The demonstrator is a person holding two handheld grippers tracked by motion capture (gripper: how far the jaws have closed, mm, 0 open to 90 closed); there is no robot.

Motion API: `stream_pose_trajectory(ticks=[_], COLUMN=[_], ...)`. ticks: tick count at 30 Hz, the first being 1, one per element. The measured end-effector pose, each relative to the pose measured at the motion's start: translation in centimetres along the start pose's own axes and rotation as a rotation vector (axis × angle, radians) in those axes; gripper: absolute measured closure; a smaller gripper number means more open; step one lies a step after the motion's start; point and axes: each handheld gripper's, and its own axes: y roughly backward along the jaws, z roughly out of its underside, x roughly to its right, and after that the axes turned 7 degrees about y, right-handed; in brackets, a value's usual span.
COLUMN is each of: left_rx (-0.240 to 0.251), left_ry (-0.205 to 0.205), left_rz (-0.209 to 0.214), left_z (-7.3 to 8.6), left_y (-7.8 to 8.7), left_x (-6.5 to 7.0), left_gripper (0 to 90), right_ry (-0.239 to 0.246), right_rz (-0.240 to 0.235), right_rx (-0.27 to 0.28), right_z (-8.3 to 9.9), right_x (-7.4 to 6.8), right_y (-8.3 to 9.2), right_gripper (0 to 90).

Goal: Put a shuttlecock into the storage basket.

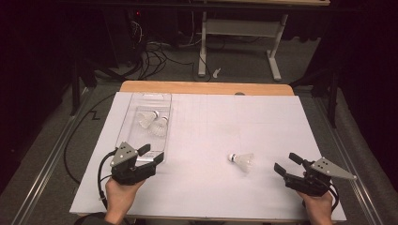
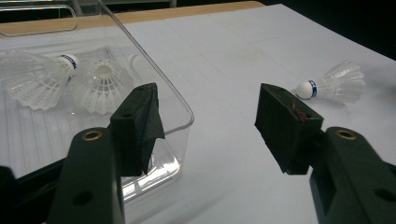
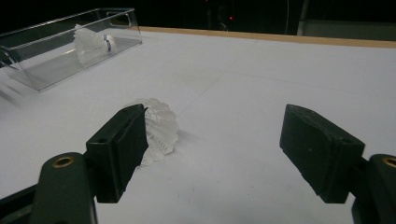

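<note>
I count three white plastic-skirted shuttlecocks: two (image 1: 146,119) (image 1: 161,125) lie inside the one clear plastic rectangular tray (image 1: 141,100), one (image 1: 242,161) lies loose on the white-topped table (image 1: 220,117). Two black two-jawed claws, a left claw (image 1: 155,153) and a right claw (image 1: 285,163).

No words, numbers or brand names can be read anywhere. The nearest thing to a label is a blue band around the white cork of the loose shuttlecock (image 2: 332,83) lying on the bench (image 2: 233,70); any print on it is too small to make out. One shuttlecock in the clear box (image 2: 180,105) carries the same blue band (image 2: 69,60) on its cork, equally unreadable. A red mark on one of the left gripper's fingers (image 2: 297,108) forms no letter.
</note>
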Motion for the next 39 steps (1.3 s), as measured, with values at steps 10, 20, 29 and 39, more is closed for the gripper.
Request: stream_pose_trajectory(ticks=[10,20,29,39], left_rx=[-0.013,-0.037,-0.056,-0.064], left_ry=[-0.015,-0.031,-0.039,-0.037], left_rz=[0.014,0.027,0.036,0.050], left_z=[-0.2,-0.4,-0.5,-0.7], left_y=[-0.8,-1.6,-2.4,-3.0], left_x=[0.5,0.9,1.2,1.4], left_gripper=[40.4,40.2,40.1,39.9], right_ry=[0.002,0.007,0.004,0.005], right_rz=[-0.003,-0.003,-0.004,-0.007], right_rx=[0.000,0.000,-0.001,-0.002], right_z=[0.0,0.0,0.0,0.0], right_x=[0.0,0.0,0.0,0.0], right_y=[0.0,0.0,0.0,-0.1], right_gripper=[23.6,23.6,23.6,23.7])
